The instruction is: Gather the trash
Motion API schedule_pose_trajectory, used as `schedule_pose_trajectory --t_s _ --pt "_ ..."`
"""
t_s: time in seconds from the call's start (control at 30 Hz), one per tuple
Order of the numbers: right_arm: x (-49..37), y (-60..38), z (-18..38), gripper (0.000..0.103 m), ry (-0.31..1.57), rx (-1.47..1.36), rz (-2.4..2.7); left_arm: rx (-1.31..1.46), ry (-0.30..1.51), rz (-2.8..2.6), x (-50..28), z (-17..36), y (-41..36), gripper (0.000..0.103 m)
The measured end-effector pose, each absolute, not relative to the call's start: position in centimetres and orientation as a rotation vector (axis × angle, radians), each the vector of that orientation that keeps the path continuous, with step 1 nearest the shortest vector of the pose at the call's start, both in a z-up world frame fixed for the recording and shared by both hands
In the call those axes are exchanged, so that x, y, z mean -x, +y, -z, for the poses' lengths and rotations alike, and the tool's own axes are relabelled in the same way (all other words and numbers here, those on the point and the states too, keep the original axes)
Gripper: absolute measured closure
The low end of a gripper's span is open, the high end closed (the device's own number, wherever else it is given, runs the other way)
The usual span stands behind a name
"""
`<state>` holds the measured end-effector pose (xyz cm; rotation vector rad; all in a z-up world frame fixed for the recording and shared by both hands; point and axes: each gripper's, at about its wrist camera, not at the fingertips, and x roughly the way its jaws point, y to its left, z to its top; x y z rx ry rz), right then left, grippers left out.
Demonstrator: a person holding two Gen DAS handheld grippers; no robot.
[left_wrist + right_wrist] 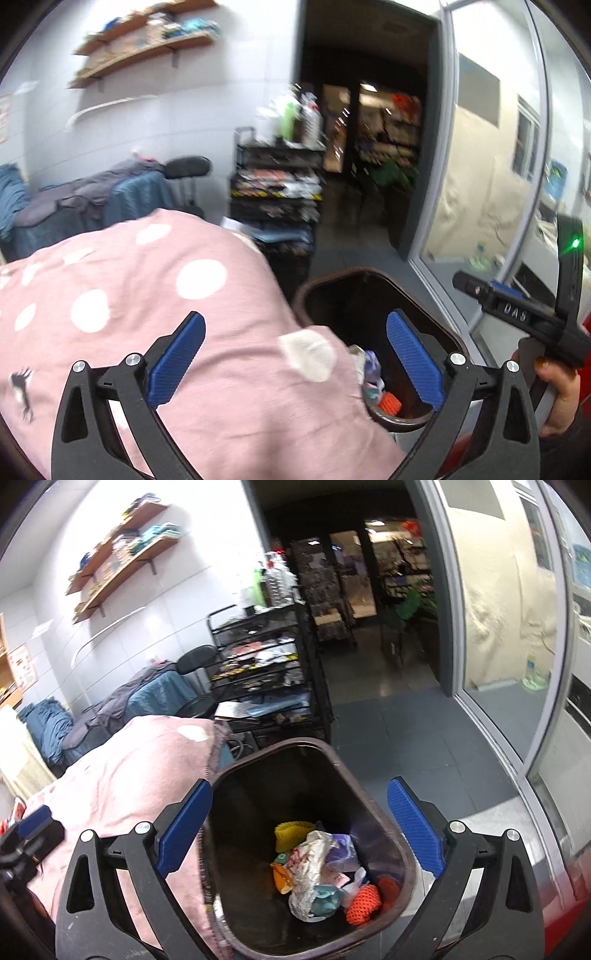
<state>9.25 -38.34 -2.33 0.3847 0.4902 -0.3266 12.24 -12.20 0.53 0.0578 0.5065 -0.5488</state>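
Observation:
A dark brown trash bin [334, 760] stands on the floor beside a bed covered with a pink dotted blanket [122, 295]. Inside the bin lies crumpled trash [314, 871]: white wrappers, a yellow foam net, orange nets, purple and teal scraps. My right gripper [299, 812] is open and empty right above the bin's mouth. My left gripper [295, 343] is open and empty over the blanket's edge and the bin's rim [369, 273]. The right gripper's body [517, 314], held by a hand, shows at the right of the left wrist view.
A black wire cart [266, 672] with bottles and clutter stands beyond the bin. A glass door [498, 627] is to the right, a dark doorway [369, 590] ahead. Wooden shelves [118, 554] hang on the white wall. A grey tiled floor [424, 746] lies ahead.

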Motion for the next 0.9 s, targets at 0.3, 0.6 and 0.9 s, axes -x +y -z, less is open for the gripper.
schedule_pose_trajectory --t_s 0.3,0.6,0.9 --pt "-8.7 -31.2 1.4 0.005 0.428 -0.249 0.218 0.072 0.422 0.373 -10.0 -1.2 -5.0 0.005" --pt "-7.9 -23.9 1.5 0.005 0.403 -0.118 0.13 0.1 0.376 0.188 -7.5 -1.5 -0.5 0.005" --pt "-5.6 -20.5 0.8 0.005 0.295 -0.071 0.129 0.089 0.318 0.109 -5.3 -1.5 1.3 0.005"
